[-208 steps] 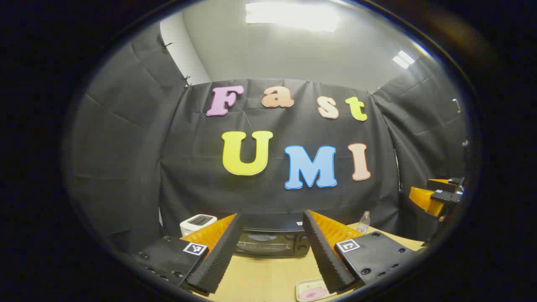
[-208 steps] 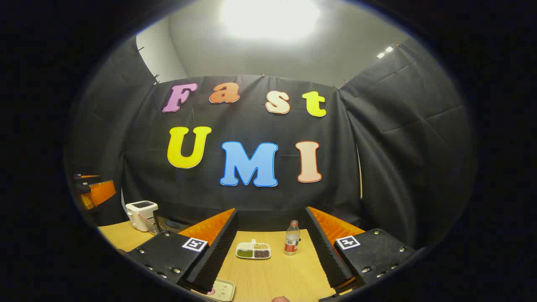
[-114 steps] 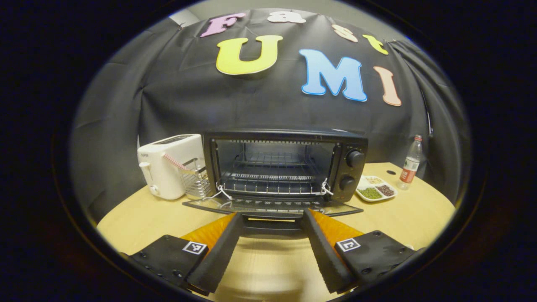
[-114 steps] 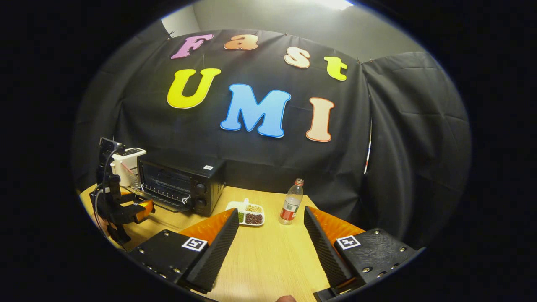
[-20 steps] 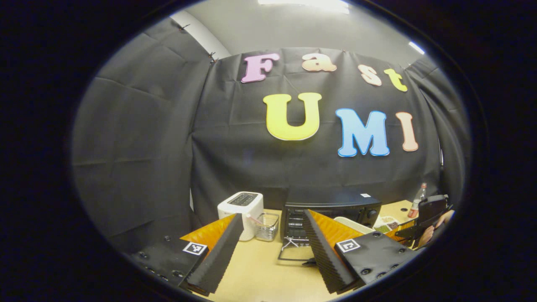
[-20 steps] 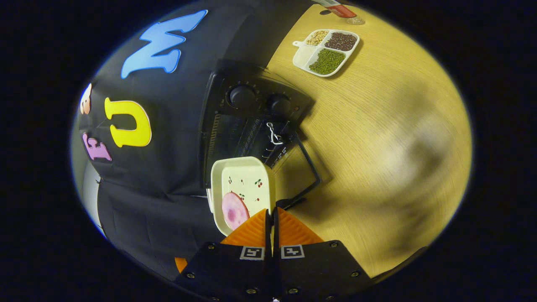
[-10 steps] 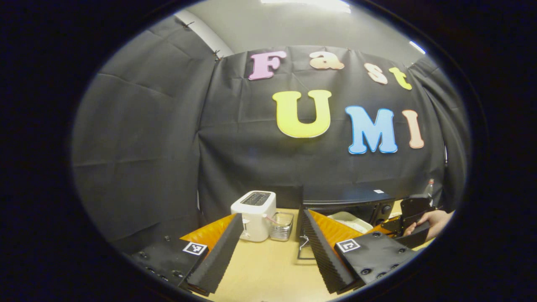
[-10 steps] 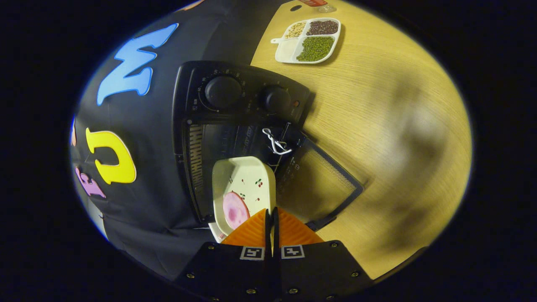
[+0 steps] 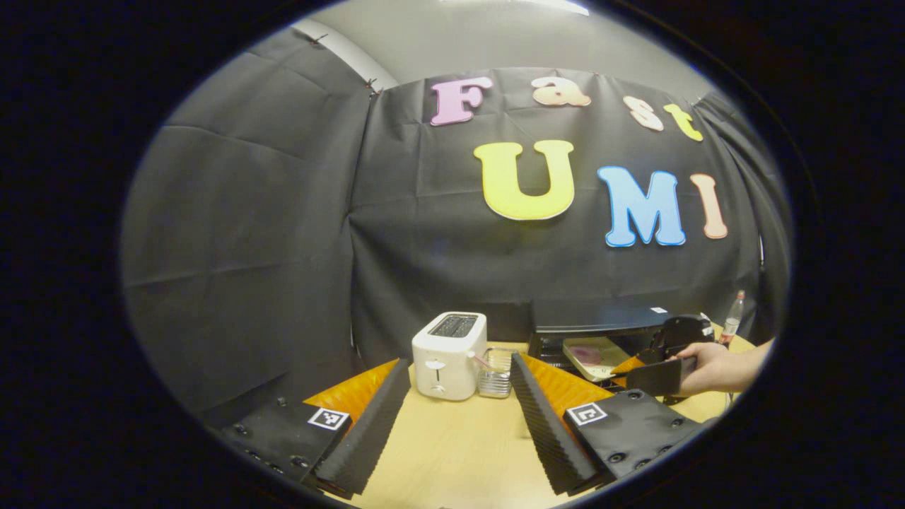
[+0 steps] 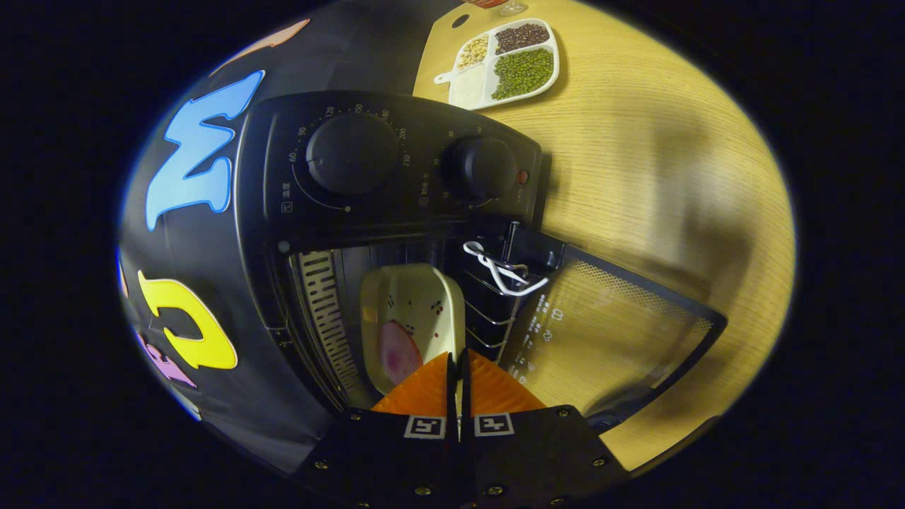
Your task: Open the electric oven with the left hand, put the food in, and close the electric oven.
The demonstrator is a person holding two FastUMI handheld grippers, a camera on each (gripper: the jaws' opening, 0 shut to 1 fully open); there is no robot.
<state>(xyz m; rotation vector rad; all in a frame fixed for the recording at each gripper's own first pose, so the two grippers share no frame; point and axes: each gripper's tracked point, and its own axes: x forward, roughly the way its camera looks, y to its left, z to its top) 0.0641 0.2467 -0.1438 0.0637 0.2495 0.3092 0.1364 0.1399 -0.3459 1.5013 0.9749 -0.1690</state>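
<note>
Black cloth closed the booth on all sides, and a light wooden table [image 9: 452, 445] stood in front of it.

From the left gripper view, the left gripper [image 9: 459, 417] hung over the near part of the table with its jaws wide apart and nothing between them. One white toaster [image 9: 450, 355] stood beyond the gap, with a small wire basket [image 9: 495, 373] just beside it. To the right was the oven [image 9: 601, 325], black, well apart from these jaws. One plate [image 9: 594, 355] was at the mouth of the oven, with a pink slice on it. A hand [image 9: 714, 367] held the right gripper [image 9: 640, 369] against the near edge of the plate. One bottle [image 9: 732, 319] stood behind the hand, near the wall.

From the right gripper view, which was turned on its side, the right gripper [image 10: 458, 378] had its jaws together, clamped on the rim of the plate [image 10: 417, 311]. The plate stuck forward from the fingertips into the open cavity of the oven [image 10: 396, 184], and the pink slice of food [image 10: 397, 352] lay on it close to the jaws. The glass door [image 10: 608, 332] hung open over the table [image 10: 672, 162]. Two knobs [image 10: 351, 154] were on the panel. One divided tray [image 10: 503, 63] lay farther off on the table with three kinds of grains, green, dark and pale.
</note>
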